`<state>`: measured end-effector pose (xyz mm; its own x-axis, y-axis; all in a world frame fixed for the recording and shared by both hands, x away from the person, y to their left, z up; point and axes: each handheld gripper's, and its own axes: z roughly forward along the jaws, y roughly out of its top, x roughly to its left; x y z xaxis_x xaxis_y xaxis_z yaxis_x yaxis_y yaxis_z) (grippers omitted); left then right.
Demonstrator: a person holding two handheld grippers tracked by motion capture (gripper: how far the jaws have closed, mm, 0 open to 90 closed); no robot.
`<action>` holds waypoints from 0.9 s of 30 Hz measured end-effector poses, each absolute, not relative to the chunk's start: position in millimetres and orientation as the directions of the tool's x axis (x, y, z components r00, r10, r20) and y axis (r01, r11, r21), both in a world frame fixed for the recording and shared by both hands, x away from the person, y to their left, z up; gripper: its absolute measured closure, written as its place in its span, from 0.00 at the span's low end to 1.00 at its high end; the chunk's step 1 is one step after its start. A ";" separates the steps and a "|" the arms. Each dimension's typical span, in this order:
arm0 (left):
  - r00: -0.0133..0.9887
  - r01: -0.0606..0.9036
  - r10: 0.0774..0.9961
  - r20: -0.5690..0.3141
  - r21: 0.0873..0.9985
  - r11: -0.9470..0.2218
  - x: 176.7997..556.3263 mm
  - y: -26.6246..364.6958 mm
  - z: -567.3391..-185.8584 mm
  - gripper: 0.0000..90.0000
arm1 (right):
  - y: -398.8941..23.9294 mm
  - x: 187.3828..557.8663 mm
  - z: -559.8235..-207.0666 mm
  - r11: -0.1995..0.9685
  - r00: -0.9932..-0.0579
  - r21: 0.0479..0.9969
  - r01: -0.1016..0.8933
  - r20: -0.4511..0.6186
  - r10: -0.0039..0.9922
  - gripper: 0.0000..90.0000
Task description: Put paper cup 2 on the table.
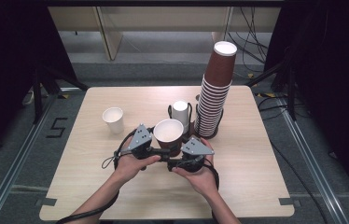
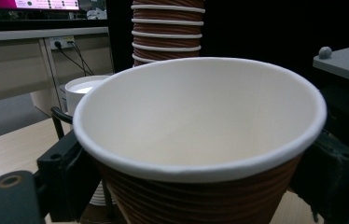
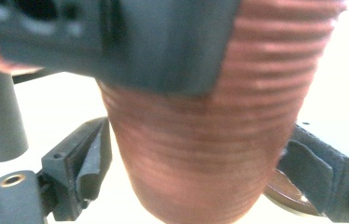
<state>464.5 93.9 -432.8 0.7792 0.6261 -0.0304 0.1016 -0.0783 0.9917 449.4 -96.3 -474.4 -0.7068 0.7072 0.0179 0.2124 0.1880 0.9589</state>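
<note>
Brown ribbed paper cup (image 1: 168,134) with white inside and rolled white rim, upright, empty, near-centre of light wood table (image 1: 93,186), just near of the cup stack. Both grippers are on it at once, which looks like a hand-over or a separating pull.

Left gripper (image 1: 162,150) comes in from the left: in the left gripper view its black jaws sit against both sides of the ribbed wall (image 2: 196,200) below the rim, so it reads as clamped on the cup, holding it steady and level.

Right gripper (image 1: 176,161) comes in from the right, lower on the cup body. In the right gripper view the cup wall (image 3: 200,154) stands between the jaws with a visible gap on each side, pads not pressing: released, jaws around the cup but not gripping. Left gripper's body crosses the top of that view, so the two tools are nearly touching.

Just far and right of the cup: tall leaning stack of matching brown ribbed cups (image 1: 214,93) in a black wire holder (image 1: 208,135), likely the source, kept within easy reach. Just far of the cup: a white cylindrical stack of lids or small cups (image 1: 180,114) in a second wire holder; cannot tell which.

Well left: single white paper cup (image 1: 113,119), upright, apart from everything. Both hands stay at the near side.
</note>
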 end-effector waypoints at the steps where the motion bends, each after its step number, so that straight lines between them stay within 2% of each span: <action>1: 0.779 0.099 0.626 -0.028 0.992 -0.079 464.6 94.9 -432.0 0.14 | -97.3 450.3 -474.7 0.201 -0.712 0.960 0.195 -0.002 0.702 0.13; 6: 0.768 0.088 0.641 -0.016 0.993 -0.081 465.8 100.8 -427.5 0.14 | -100.8 447.3 -475.8 0.193 -0.713 0.955 0.223 0.024 0.701 0.13; 9: 0.760 0.083 0.650 -0.013 0.994 -0.078 466.3 105.8 -425.0 0.14 | -105.1 448.2 -476.2 0.210 -0.720 0.958 0.197 -0.004 0.694 0.11; 17: 0.741 0.078 0.671 0.000 0.993 -0.085 466.0 121.1 -421.5 0.13 | -113.2 445.4 -473.7 0.206 -0.692 0.953 0.220 0.003 0.721 0.06; 27: 0.706 0.077 0.708 0.021 0.991 -0.106 463.0 145.7 -423.2 0.13 | -122.0 443.6 -469.8 0.193 -0.664 0.953 0.232 0.010 0.747 0.04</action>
